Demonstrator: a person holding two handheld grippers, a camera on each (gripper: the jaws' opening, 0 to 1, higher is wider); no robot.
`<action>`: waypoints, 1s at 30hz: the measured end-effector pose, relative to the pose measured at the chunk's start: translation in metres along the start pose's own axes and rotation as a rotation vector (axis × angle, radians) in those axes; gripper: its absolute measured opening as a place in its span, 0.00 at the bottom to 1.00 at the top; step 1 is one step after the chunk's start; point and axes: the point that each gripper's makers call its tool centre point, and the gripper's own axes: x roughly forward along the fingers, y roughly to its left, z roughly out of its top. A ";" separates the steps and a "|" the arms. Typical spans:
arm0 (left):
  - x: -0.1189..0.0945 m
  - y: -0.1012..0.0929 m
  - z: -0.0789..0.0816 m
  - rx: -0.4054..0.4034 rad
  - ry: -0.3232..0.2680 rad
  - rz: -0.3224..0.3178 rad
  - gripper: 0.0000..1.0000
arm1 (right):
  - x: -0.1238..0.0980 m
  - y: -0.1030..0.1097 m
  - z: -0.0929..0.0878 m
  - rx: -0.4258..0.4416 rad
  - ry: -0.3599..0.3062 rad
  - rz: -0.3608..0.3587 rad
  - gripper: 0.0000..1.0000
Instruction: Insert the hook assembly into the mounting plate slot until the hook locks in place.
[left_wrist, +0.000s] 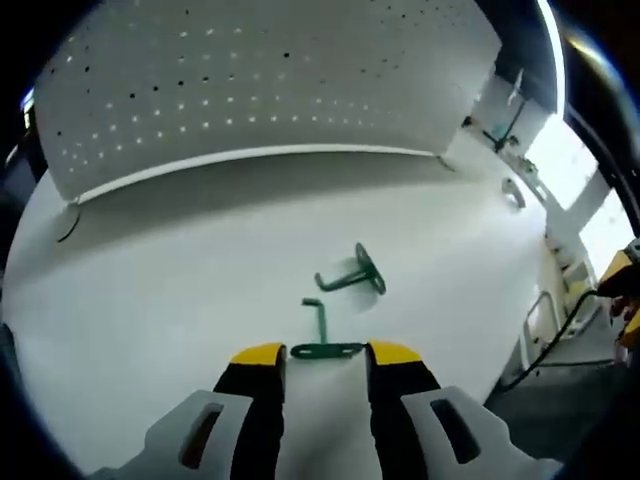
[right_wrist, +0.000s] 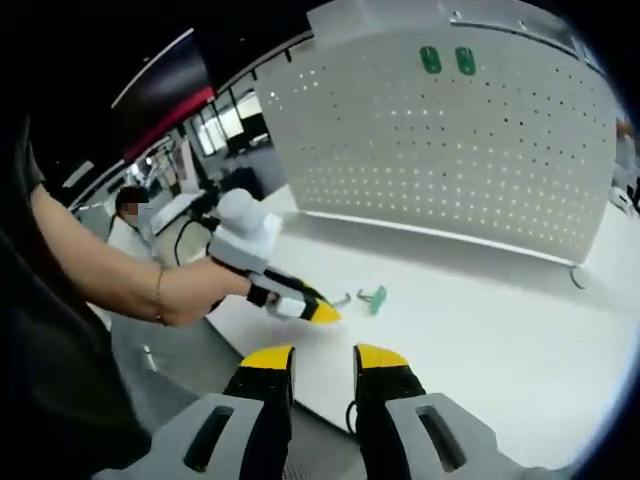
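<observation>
A green hook (left_wrist: 322, 325) lies flat on the white desk (left_wrist: 150, 300), its flat base bar resting just between the yellow tips of the left claw (left_wrist: 326, 353), with its stem pointing away toward the pegboard. A second green hook (left_wrist: 355, 275), this one with a round plate at its end, lies just beyond it, close but apart. Behind both stands the white pegboard (left_wrist: 270, 80), upright along the far edge of the desk; in the right gripper view two green mounting plates (right_wrist: 447, 61) sit side by side high on that pegboard, well apart from the hooks. The left claw is spread, its jaws either side of the base bar and not yet clenched on it, though whether the tips already touch the metal is hard to tell. In the right gripper view a person's hand (right_wrist: 190, 292) holds the left claw down near the hooks, while the right claw (right_wrist: 324, 358) hovers released and empty off the desk's near edge. The step in hand looks like the pick-up of the nearer hook. To do it well, centre the bar squarely between the jaws, close on it firmly so it cannot swivel, and lift straight so the neighbouring hook is not knocked; a crooked grip would make lining it up with a plate slot awkward.
</observation>
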 end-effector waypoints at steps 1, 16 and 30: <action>0.000 0.001 0.000 0.006 0.001 0.001 0.31 | 0.000 0.000 0.001 -0.001 -0.002 -0.001 0.22; 0.000 0.010 0.002 0.009 0.003 0.001 0.31 | 0.001 0.000 -0.001 0.004 -0.002 -0.003 0.22; 0.000 0.011 0.006 -0.048 -0.025 0.024 0.43 | -0.001 0.000 -0.002 0.011 -0.005 -0.005 0.22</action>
